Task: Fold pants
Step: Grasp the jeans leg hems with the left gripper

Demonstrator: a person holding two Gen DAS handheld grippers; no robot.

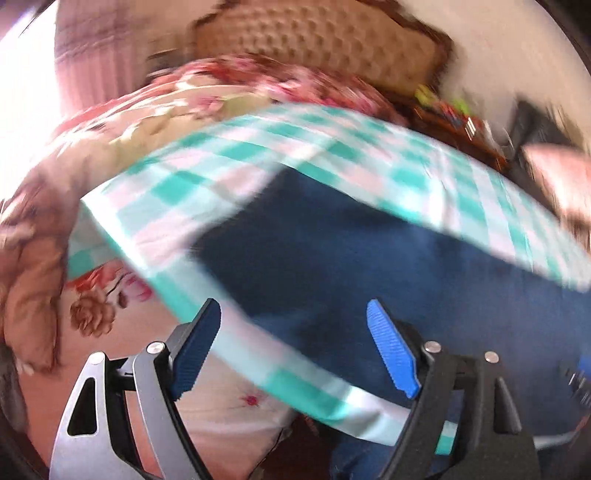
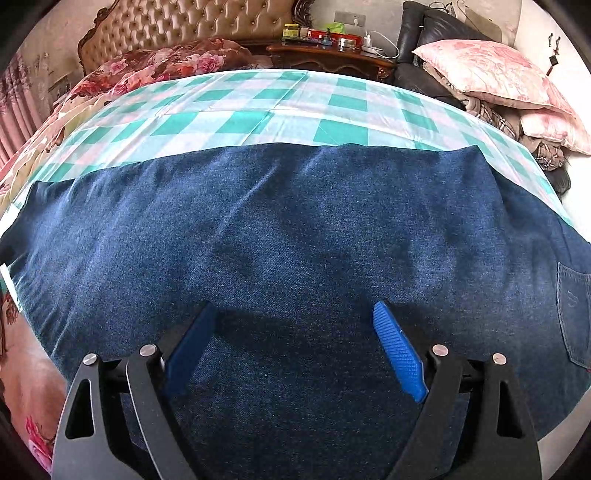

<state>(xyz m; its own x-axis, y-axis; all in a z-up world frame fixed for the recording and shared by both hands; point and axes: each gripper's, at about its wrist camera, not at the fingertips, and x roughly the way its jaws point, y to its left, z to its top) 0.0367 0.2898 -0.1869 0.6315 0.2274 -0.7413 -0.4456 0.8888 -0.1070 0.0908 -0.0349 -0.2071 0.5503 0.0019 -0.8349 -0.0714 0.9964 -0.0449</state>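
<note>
Dark blue denim pants (image 2: pixel 295 229) lie flat on a green-and-white checked sheet (image 2: pixel 258 107) on the bed; a back pocket (image 2: pixel 572 314) shows at the right. My right gripper (image 2: pixel 295 314) is open and empty, just above the denim. In the blurred left wrist view, the pants (image 1: pixel 351 251) lie on the checked sheet (image 1: pixel 221 166). My left gripper (image 1: pixel 293 314) is open and empty, over the left end of the pants at the sheet's edge.
A tufted headboard (image 2: pixel 184 26) and floral quilt (image 2: pixel 159 66) are at the back. A nightstand (image 2: pixel 332 55) with bottles stands behind the bed. Pink pillows (image 2: pixel 491 74) are piled at right. Floral bedding (image 1: pixel 103 306) lies left of the sheet.
</note>
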